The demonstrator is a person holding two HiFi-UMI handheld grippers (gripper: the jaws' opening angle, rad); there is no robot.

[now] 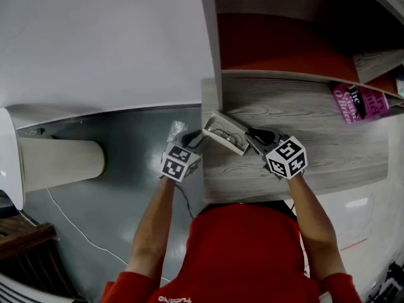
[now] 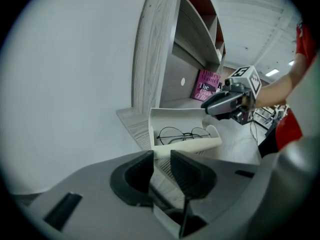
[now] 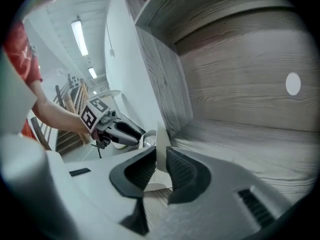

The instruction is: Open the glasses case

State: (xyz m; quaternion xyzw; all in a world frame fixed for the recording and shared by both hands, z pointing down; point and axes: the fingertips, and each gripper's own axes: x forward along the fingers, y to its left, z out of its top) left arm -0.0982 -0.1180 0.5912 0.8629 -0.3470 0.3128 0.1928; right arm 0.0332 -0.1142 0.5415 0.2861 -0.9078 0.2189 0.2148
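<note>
Open glasses case (image 1: 224, 133) near worktop (image 1: 328, 150) left edge: looks light, stiff, smooth. Thin glasses (image 2: 182, 134) inside, break easy. On right gripper (image 3: 161, 156), fingers pinch thin lid (image 3: 161, 134). On left gripper (image 2: 161, 154), fingers spread, empty; best hold base.

Ceiling strip lights (image 3: 79, 36) wash the room in bright, even white, with soft shadow only in the recesses of the shelving (image 1: 297, 74). Both gripper views bow sharply into black corners, and their nearest foreground is blurred.
</note>
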